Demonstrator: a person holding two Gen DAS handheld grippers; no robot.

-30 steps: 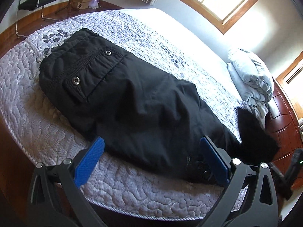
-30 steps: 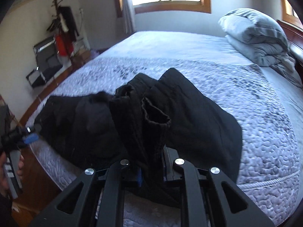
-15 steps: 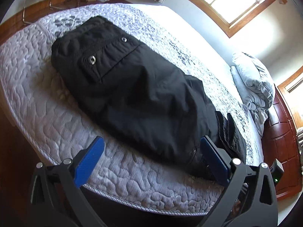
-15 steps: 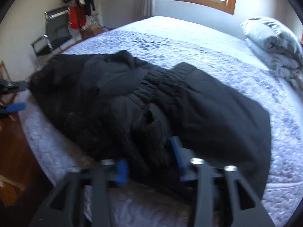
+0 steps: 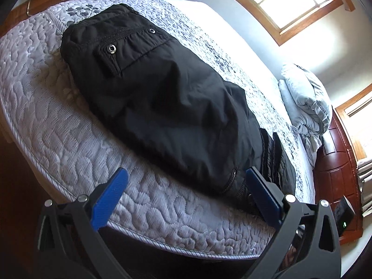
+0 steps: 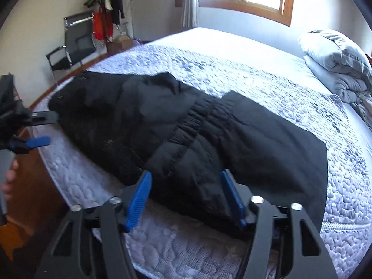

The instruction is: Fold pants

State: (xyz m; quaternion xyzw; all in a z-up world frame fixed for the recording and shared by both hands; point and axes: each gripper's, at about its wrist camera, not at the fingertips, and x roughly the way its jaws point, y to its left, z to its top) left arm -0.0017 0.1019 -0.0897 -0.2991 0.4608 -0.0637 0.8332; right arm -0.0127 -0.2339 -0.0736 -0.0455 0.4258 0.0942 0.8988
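Black pants [image 5: 162, 97] lie along the near edge of the quilted bed, folded lengthwise, back pocket with snaps up. In the right wrist view the pants [image 6: 186, 134] show the elastic cuffs folded over onto the middle. My left gripper [image 5: 186, 181] is open and empty, hovering at the bed edge beside the pants. My right gripper [image 6: 186, 186] is open and empty, its blue pads either side of the pants' near edge. The left gripper also shows in the right wrist view [image 6: 39, 127] at the pants' far left end.
The grey quilted mattress [image 5: 58, 134] ends at a piped edge, with wood floor below. A folded grey duvet [image 6: 337, 62] lies at the head. A chair [image 6: 74, 44] and coat rack stand by the wall. A dark wooden headboard [image 5: 334, 169] is at right.
My right gripper opened and let go of the pant-leg ends, which now lie folded over onto the pants. My left gripper stayed open and shifted slightly along the bed edge.
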